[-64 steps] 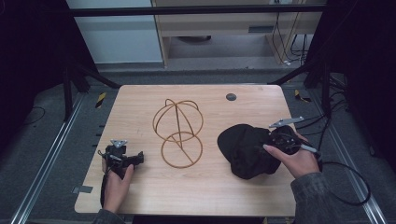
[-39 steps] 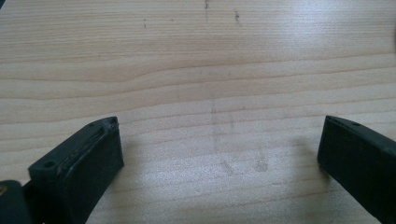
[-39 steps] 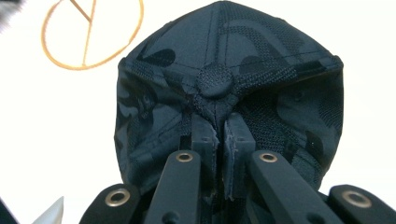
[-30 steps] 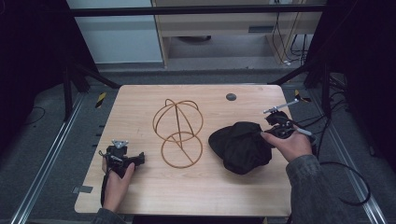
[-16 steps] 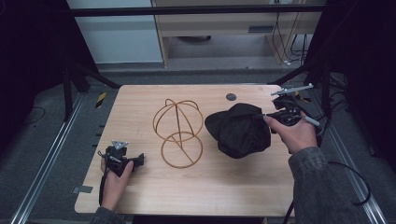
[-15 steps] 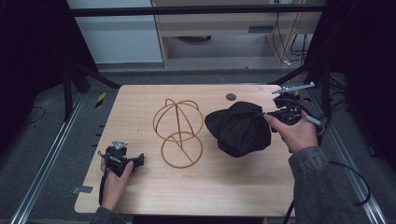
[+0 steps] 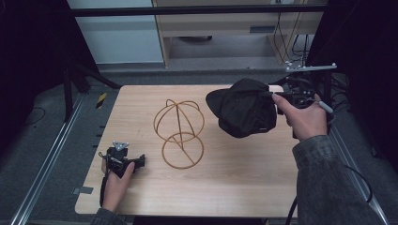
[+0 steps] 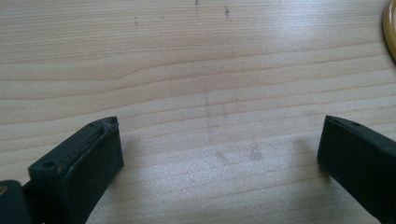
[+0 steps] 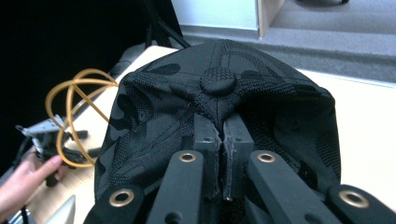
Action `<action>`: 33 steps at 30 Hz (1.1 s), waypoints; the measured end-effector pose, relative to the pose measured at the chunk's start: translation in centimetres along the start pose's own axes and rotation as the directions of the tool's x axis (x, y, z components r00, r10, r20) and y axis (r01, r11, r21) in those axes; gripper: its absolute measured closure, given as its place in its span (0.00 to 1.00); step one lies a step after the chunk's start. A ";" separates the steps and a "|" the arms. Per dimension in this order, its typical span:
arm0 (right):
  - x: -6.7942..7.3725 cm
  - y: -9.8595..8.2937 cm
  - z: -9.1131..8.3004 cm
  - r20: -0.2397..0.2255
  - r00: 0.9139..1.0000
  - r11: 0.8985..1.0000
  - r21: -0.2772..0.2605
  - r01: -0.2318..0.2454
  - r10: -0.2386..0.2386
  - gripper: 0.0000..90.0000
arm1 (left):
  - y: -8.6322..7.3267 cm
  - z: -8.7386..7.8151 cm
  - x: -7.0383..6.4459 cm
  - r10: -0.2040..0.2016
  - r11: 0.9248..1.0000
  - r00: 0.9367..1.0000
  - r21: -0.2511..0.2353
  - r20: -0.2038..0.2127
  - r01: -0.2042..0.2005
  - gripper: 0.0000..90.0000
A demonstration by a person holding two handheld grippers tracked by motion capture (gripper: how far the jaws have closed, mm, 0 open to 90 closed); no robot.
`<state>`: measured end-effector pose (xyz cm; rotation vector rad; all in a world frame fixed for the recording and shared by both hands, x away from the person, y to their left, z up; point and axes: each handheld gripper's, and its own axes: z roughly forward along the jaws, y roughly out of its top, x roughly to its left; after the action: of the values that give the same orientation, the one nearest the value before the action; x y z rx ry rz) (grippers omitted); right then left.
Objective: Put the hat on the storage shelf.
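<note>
- Cap (image 7: 244, 114), black, hangs above the surface (image 7: 225, 187), pinched by the right gripper (image 7: 286, 96) whose jaws close on its crown fabric, likely bound for the wire stand (image 7: 179, 133) just beside it.
- Left gripper (image 7: 123, 161) rests aside, jaws wide and empty, keeping clear.

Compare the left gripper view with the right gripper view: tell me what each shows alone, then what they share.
Left gripper view alone: its own open fingers wide apart over bare wood grain.

Right gripper view alone: the right gripper pinched shut on the crown of a black cap, near its top button; also the other hand and grey floor.

Shared: the wooden table and the gold wire hat stand, a mere sliver in the left gripper view.
</note>
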<state>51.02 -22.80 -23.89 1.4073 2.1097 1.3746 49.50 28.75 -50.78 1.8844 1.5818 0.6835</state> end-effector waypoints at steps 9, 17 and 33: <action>1.2 1.7 -0.9 -0.027 1.000 0.998 -0.063 0.001 -0.003 0.97 | 0.0 0.0 0.0 -0.002 1.000 1.000 -0.001 0.000 0.002 0.00; 3.0 3.3 -0.6 -0.056 0.998 0.996 -0.084 0.013 -0.018 0.97 | 0.0 0.0 0.0 -0.004 1.000 1.000 0.001 -0.001 0.004 0.00; 5.9 4.8 0.9 -0.110 0.993 0.996 -0.084 0.039 -0.048 0.97 | 0.0 0.0 -0.1 -0.006 1.000 1.000 0.001 -0.004 0.006 0.00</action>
<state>51.44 -17.03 -18.87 1.2734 2.1121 1.5376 49.51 28.66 -50.78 1.8793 1.5897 0.6845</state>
